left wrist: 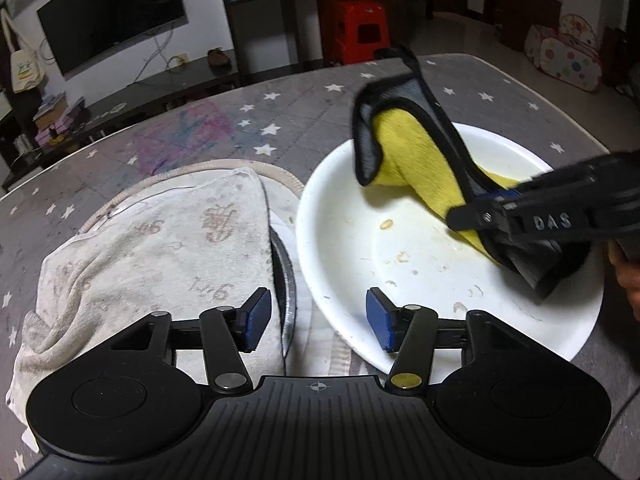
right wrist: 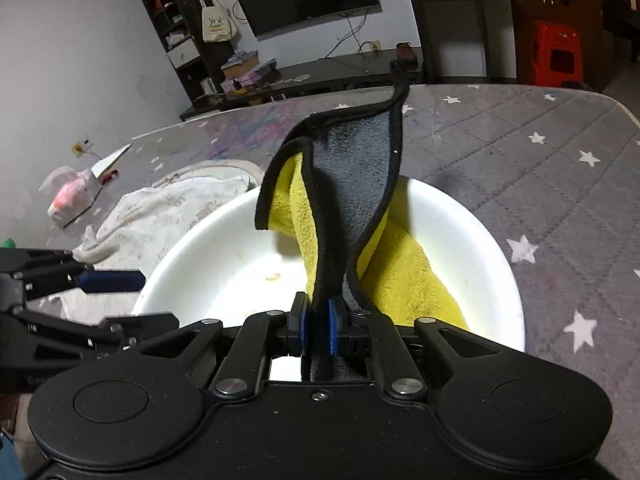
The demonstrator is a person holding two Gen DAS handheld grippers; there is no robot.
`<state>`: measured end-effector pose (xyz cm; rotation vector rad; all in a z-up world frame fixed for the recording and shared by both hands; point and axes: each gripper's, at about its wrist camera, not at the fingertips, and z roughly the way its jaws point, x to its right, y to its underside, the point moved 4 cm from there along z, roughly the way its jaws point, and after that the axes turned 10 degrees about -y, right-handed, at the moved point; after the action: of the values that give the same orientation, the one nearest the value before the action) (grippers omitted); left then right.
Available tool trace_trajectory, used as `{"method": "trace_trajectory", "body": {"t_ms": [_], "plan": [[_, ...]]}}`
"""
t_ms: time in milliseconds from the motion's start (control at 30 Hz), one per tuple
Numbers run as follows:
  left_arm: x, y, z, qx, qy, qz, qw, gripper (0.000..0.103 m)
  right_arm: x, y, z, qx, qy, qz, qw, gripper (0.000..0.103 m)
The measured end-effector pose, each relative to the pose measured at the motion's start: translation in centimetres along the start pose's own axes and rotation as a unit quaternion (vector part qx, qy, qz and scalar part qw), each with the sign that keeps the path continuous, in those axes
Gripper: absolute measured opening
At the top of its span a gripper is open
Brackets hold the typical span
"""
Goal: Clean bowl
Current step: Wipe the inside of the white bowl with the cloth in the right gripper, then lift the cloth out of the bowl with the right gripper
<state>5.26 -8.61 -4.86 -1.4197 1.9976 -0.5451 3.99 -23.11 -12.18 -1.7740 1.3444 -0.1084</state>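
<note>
A white bowl [left wrist: 420, 276] sits on the grey star-patterned table, with small food specks [left wrist: 386, 224] on its inside. It also shows in the right wrist view [right wrist: 480, 240]. My right gripper [right wrist: 316, 324] is shut on a yellow and grey cloth [right wrist: 360, 200] with black trim, which hangs into the bowl. In the left wrist view the cloth [left wrist: 412, 148] stands over the bowl's far right side, held by the right gripper [left wrist: 492, 216]. My left gripper [left wrist: 318, 318] is open and empty, its right finger over the bowl's near left rim, its left finger over a white towel.
A crumpled white towel [left wrist: 160, 248] lies on a round mat [left wrist: 280, 174] left of the bowl, over a dark-rimmed object [left wrist: 290, 288]. A plastic-wrapped pink packet [right wrist: 70, 196] lies at the table's far left. A TV, shelves and a red stool [left wrist: 360, 28] stand beyond the table.
</note>
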Motion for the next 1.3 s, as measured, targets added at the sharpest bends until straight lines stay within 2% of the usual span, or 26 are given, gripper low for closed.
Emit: {"method": "trace_trajectory", "body": {"t_ms": [200,300,433,533,600,733,800,867,933,1100,1200,1300], "plan": [[-1.7,0.1,-1.3,0.026,-0.029,-0.034,0.9987,0.066,-1.4,0.2,-1.9,0.025,0.018,-0.048,0.998,0.045],[-2.7,0.1,-1.8,0.038,-0.046,-0.051,0.9969,0.068,-1.7,0.1,-3.1,0.043,0.024,-0.062,0.997,0.049],[-4.3,0.3,-2.4,0.056,-0.074,-0.078,0.9927,0.074,-1.7,0.2,-5.8,0.087,0.055,-0.084,0.991,0.052],[-5.8,0.8,-2.3,0.066,-0.111,-0.098,0.9867,0.077,-1.2,0.4,-7.9,0.120,0.071,-0.086,0.986,0.056],[-6.5,1.0,-2.1,0.069,-0.128,-0.105,0.9838,0.078,-0.5,0.6,-9.4,0.144,0.087,-0.084,0.982,0.064],[-7.9,1.8,-1.1,0.068,-0.152,-0.118,0.9789,0.078,1.8,1.6,-12.3,0.185,0.155,-0.074,0.968,0.068],[-8.6,2.2,-0.4,0.064,-0.158,-0.129,0.9769,0.078,3.5,2.2,-12.7,0.181,0.194,-0.066,0.962,0.068],[-9.0,2.6,0.1,0.058,-0.161,-0.134,0.9761,0.078,5.4,2.7,-12.6,0.165,0.214,-0.047,0.962,0.068],[-9.3,3.0,0.7,0.051,-0.166,-0.136,0.9754,0.078,6.0,2.9,-12.8,0.173,0.190,-0.022,0.966,0.068],[-9.4,3.9,1.9,0.033,-0.169,-0.135,0.9759,0.078,3.2,1.4,-11.7,0.177,0.119,-0.058,0.975,0.068],[-9.3,4.2,2.4,0.026,-0.167,-0.135,0.9764,0.078,0.9,0.4,-9.3,0.150,0.074,-0.088,0.982,0.068],[-9.2,4.5,2.6,0.022,-0.166,-0.131,0.9772,0.078,-0.2,-0.5,-5.9,0.114,0.059,-0.116,0.985,0.068]]}}
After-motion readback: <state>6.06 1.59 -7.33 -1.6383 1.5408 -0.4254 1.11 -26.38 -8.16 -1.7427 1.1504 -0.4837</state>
